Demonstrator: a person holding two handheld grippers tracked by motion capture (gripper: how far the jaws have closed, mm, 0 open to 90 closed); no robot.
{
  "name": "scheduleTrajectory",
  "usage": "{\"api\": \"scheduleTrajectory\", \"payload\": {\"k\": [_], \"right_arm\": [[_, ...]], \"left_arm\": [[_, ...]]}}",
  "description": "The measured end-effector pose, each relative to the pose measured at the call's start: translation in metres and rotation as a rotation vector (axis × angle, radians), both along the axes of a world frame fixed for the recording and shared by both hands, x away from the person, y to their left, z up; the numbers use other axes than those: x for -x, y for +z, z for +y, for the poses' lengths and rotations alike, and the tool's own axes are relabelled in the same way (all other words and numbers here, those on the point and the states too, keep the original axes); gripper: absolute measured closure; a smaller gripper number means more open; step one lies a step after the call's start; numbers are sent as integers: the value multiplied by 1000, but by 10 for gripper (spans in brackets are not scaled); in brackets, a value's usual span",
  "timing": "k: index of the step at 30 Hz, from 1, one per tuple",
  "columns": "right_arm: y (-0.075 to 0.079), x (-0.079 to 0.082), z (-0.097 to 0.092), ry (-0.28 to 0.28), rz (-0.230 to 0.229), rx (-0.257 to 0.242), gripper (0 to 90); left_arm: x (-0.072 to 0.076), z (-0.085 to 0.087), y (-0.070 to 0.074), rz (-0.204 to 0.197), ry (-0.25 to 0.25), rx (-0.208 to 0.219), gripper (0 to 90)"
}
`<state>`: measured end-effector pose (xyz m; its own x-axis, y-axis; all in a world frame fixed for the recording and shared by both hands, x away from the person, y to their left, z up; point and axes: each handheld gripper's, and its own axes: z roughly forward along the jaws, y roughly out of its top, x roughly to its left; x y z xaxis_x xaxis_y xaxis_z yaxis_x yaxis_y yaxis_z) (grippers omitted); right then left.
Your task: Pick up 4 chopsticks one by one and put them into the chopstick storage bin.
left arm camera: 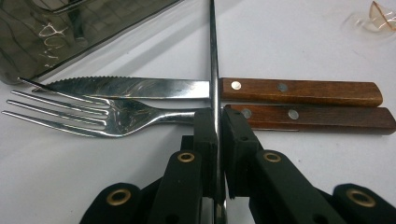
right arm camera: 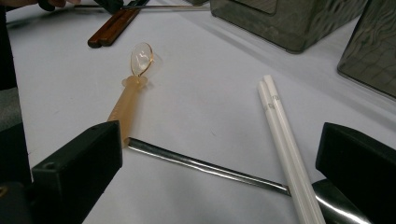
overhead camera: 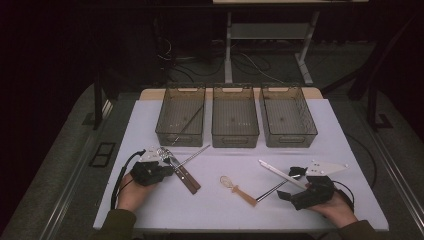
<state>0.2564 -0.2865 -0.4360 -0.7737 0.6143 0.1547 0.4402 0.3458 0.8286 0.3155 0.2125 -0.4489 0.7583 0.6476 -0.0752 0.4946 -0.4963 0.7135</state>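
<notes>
Thin metal chopstick (left arm camera: 214,60) is clamped between the left gripper's (left arm camera: 216,122) pads, jaws closed right onto it. It runs straight away from the camera in the left gripper view, crossing over the steak knife (left arm camera: 210,88) and fork (left arm camera: 107,114), both with wooden handles, lying side by side on the white table (overhead camera: 210,205). In the high view the left gripper (overhead camera: 167,170) sits at front left, chopstick (overhead camera: 192,156) angling up toward the left bin (overhead camera: 181,116).

Right gripper (right arm camera: 219,163): jaws wide apart, nothing between the pads. It hovers over a second metal chopstick (right arm camera: 205,165) and a pair of white chopsticks (right arm camera: 282,135) that cross near its right jaw. Amber plastic spoon (right arm camera: 133,88) lies just beyond, handle end touching the tip of that metal chopstick.

Back row: three smoked-plastic bins side by side; middle bin (overhead camera: 235,117), right bin (overhead camera: 287,117). Left bin has a thin rod-like item inside.
</notes>
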Motion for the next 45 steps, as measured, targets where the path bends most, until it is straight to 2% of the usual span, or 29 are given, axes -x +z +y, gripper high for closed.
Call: {"api": "scheduleTrajectory", "payload": {"k": [10, 18, 23, 34, 45], "right_arm": [[0, 0, 0, 2, -1, 0, 5], [1, 1, 0, 4, 0, -2, 5], [1, 1, 0, 2, 1, -2, 5], [1, 1, -1, 1, 1, -2, 5], [1, 1, -1, 2, 1, -1, 5]], "left_arm": [[0, 0, 1, 10, 11, 6, 843], [2, 0, 5, 6, 14, -14, 843], [4, 1, 10, -3, 16, 10, 842], [13, 0, 24, -10, -10, 41, 842], [18, -1, 34, -23, -9, 67, 842]]}}
